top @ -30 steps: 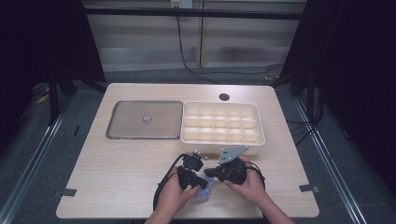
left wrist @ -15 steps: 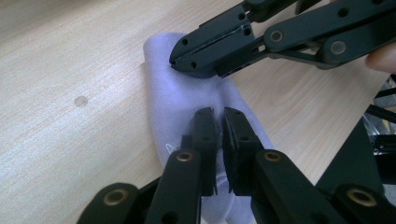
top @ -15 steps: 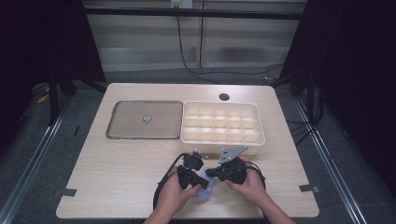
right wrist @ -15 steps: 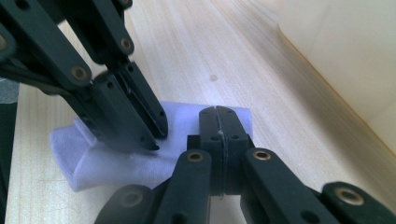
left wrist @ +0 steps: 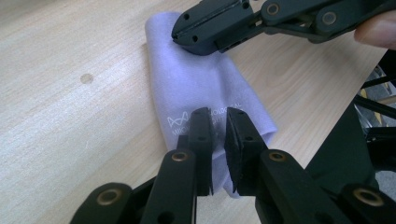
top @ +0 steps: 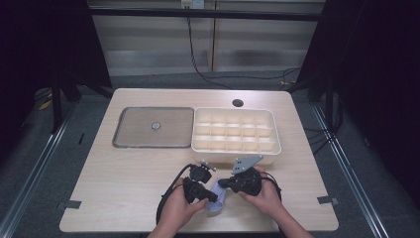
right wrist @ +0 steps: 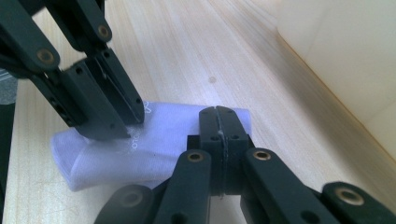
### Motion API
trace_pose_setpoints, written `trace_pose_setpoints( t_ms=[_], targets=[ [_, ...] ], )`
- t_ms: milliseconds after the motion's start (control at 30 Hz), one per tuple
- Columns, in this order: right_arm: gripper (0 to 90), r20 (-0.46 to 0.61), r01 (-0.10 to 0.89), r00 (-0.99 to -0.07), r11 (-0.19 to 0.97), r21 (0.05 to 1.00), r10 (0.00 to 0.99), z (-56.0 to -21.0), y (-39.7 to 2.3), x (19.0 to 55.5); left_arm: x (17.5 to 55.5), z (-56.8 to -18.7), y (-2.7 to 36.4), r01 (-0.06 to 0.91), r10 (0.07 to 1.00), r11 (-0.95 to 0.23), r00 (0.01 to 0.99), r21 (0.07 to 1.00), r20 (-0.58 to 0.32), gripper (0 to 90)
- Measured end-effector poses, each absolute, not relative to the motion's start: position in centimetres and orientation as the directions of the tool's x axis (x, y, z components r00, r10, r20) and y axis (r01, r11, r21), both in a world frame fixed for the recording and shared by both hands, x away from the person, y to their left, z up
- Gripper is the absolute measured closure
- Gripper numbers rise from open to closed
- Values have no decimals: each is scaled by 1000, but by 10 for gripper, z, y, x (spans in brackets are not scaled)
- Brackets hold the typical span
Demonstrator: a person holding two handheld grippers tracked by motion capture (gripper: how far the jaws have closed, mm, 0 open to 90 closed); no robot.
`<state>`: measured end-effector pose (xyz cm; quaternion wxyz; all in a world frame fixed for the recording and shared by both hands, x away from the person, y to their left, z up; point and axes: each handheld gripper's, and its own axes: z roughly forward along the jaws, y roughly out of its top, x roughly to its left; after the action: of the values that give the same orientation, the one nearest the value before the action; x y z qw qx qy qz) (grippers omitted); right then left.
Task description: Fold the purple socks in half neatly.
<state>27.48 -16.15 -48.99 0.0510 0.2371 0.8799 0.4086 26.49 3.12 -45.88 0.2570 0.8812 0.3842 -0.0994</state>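
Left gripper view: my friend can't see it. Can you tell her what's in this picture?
A folded lilac cloth with white print lies on a wooden table. The left gripper has just been opening, its jaws a little apart over the cloth's near end. The right gripper, shut, presses on the far end.

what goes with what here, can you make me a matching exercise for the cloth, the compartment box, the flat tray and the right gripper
Things:
1. lilac cloth
2. compartment box
3. flat tray
4. right gripper

Places or states:
A. far left on the table, a small round thing at its middle
B. jaws shut, tips resting on the cloth
C. folded, near the table's front edge, between the two grippers
D. cream, right of the tray, its cells bare

Pairs: 1-C, 2-D, 3-A, 4-B
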Motion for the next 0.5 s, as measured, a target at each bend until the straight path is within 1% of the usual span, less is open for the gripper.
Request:
trace_pose_setpoints(
  t_ms=[500],
  targets=[
    [900,93,378,-877,558,739,471,-491,-159,276,265,-466,23,728,620,-572,686,378,-381,843]
  ],
)
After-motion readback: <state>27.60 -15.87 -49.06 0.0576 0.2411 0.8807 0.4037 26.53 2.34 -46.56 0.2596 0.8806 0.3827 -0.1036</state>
